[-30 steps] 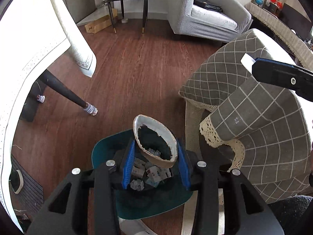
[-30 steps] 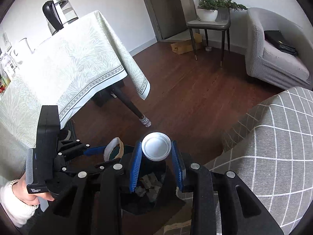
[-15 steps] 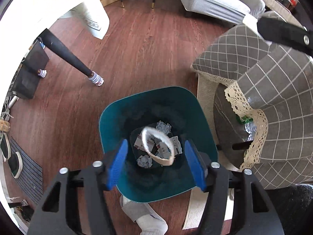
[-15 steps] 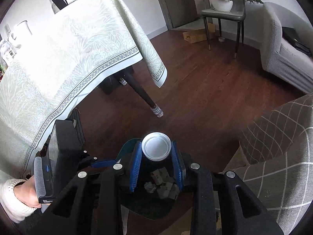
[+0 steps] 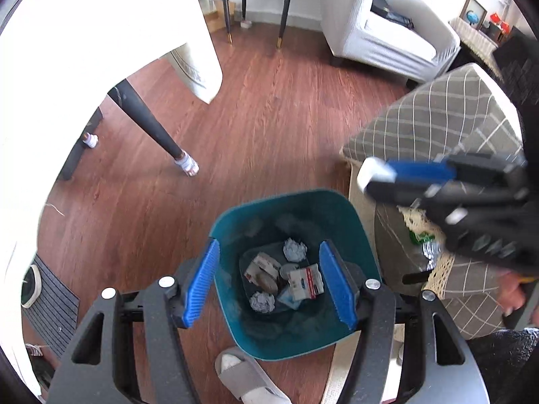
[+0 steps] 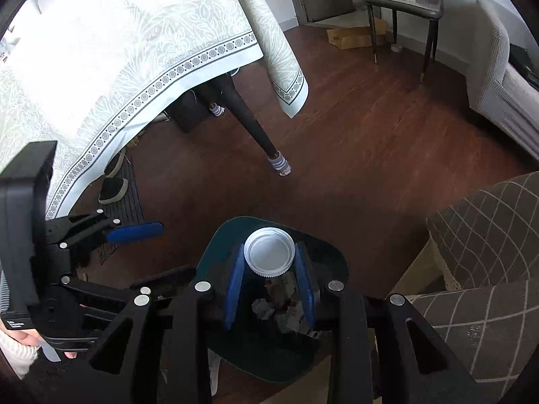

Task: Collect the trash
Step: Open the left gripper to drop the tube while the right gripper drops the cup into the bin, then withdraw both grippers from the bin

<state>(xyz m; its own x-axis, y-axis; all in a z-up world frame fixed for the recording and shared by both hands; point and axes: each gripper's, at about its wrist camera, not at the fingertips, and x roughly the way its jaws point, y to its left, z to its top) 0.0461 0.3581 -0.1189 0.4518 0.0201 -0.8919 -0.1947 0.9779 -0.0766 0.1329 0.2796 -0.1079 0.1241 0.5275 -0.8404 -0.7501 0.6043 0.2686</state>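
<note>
Teal bin [image 5: 350, 215] on the floor directly under both grippers; my left gripper [image 5: 269, 282] jaws have just been opening, now apart and empty, the paper ring dropped in among the trash. My right gripper [image 6: 269, 282] is clamped on the white-capped bottle [image 6: 268, 252] above the bin. Checked sofa cover [image 5: 438, 121] and slipper [image 5: 249, 377] crowd close.

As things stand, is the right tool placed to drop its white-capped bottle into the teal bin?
Probably yes: the right tool holds the white-capped bottle directly above the open teal bin, with nothing between them.
</note>
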